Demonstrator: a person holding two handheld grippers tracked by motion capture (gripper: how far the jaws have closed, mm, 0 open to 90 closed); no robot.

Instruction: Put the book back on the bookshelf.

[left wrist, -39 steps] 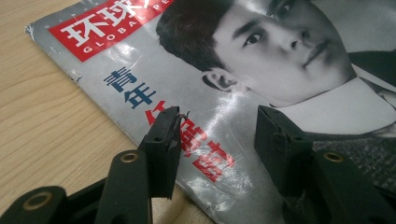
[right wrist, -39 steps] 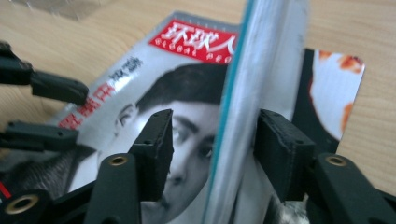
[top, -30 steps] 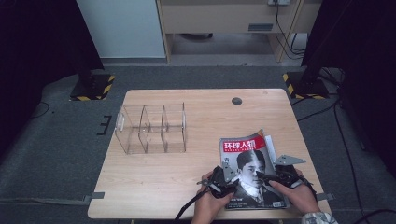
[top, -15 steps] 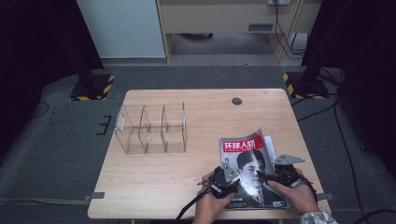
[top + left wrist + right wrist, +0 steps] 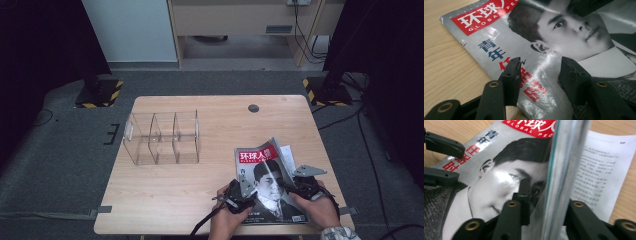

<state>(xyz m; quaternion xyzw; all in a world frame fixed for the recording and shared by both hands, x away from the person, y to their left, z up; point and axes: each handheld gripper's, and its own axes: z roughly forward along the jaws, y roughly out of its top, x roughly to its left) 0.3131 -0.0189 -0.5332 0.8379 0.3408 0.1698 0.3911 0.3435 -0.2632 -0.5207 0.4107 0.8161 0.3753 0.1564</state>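
Presently: clear divider rack (image 5: 162, 139), left of the magazine (image 5: 265, 172). Magazine lies flat, long axis running away from the person, red title at the far end. Left gripper (image 5: 239, 192), jaws half open over the cover's left edge, holding nothing. Right gripper (image 5: 299, 186), jaws just closing, pinches the lifted cover edge.

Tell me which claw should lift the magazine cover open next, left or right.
Right, probably. The right claw has just been closing, with the raised edge of the magazine cover between its jaws. The left claw sits open, resting on the flat cover near the spine side, better placed to hold it down.
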